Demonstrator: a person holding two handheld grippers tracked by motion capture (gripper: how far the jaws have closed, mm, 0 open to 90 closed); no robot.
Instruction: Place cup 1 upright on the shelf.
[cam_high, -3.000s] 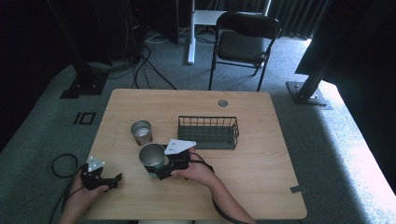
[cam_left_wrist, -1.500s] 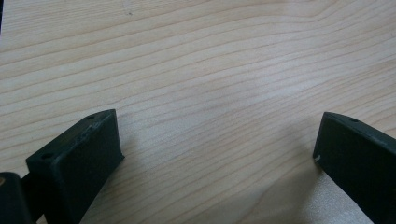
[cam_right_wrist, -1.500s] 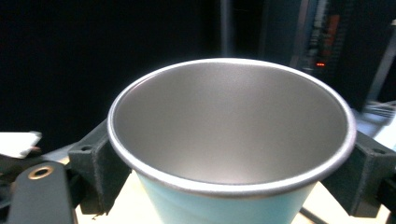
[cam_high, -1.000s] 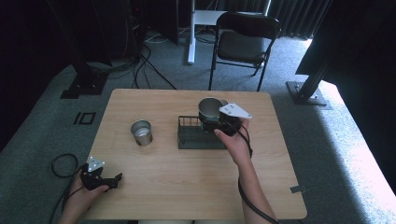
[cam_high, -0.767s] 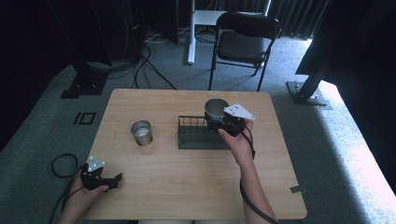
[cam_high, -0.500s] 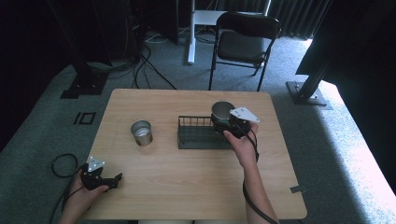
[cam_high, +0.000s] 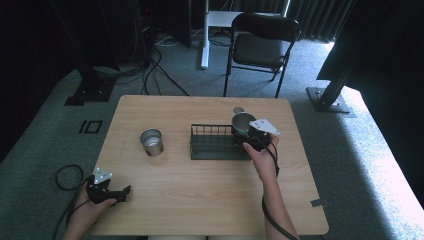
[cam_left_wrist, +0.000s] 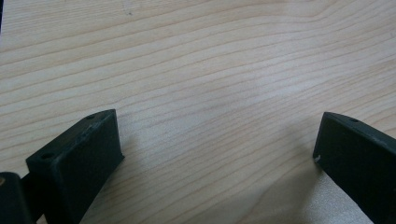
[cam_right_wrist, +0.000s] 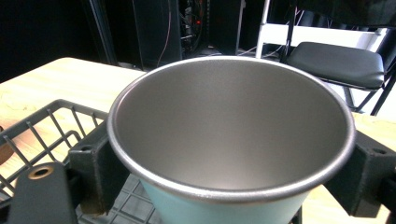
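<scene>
I am looking down on the wooden table (cam_high: 210, 200); my right forearm is reaching forward from the near edge, the hand (cam_high: 262, 160) raised at the right end of the wire basket (cam_high: 216, 142); my left hand (cam_high: 92, 202) is resting low at the near left corner. The basket is lying mid-table and I am seeing nothing inside its left part. The right gripper (cam_high: 246, 135) is clamping a metal cup (cam_right_wrist: 231, 135) by its sides, upright, mouth up and empty, over the basket's right end; whether its base is touching the basket floor I cannot tell. A second metal cup (cam_high: 151, 142) is standing upright, well left of the basket. The left gripper (cam_left_wrist: 219, 154) is sitting with jaws spread wide over bare wood, gripping nothing.
</scene>
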